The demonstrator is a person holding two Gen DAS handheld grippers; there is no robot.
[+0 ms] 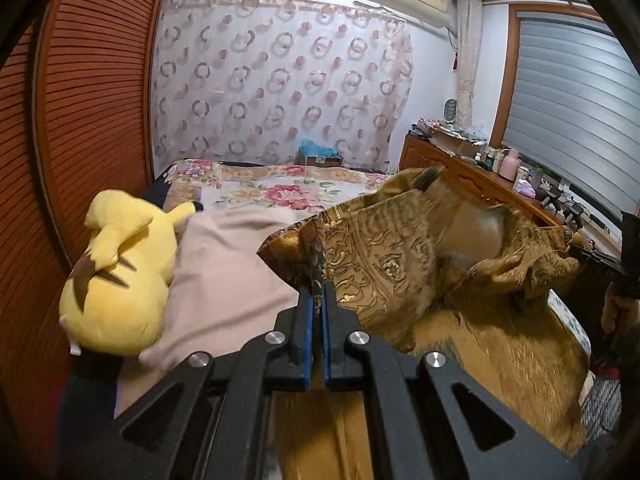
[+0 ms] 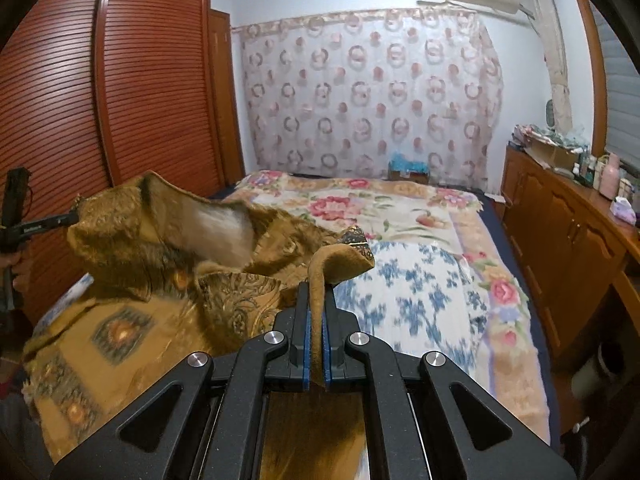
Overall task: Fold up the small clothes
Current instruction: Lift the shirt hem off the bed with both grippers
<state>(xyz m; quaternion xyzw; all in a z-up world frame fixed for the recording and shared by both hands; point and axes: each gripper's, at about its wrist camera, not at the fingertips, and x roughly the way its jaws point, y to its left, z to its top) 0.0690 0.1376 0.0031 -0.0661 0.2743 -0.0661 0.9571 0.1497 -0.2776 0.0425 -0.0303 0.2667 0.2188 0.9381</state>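
Observation:
A brown-gold patterned garment (image 1: 400, 264) with a pale furry lining is lifted above the bed between both grippers. My left gripper (image 1: 317, 292) is shut on one edge of it. My right gripper (image 2: 316, 292) is shut on another edge of the garment (image 2: 168, 248), which folds over the fingertips. In the left wrist view the right gripper (image 1: 592, 258) shows at the far right, holding the cloth. In the right wrist view the left gripper (image 2: 60, 220) shows at the far left, holding it too. The garment's lower part drapes on the bed.
A yellow plush toy (image 1: 120, 272) lies on a beige pillow (image 1: 224, 276) at the left. The bed has a floral quilt (image 2: 400, 216). A red-brown slatted wardrobe (image 2: 100, 80) stands left, a wooden dresser (image 2: 560, 220) with bottles right.

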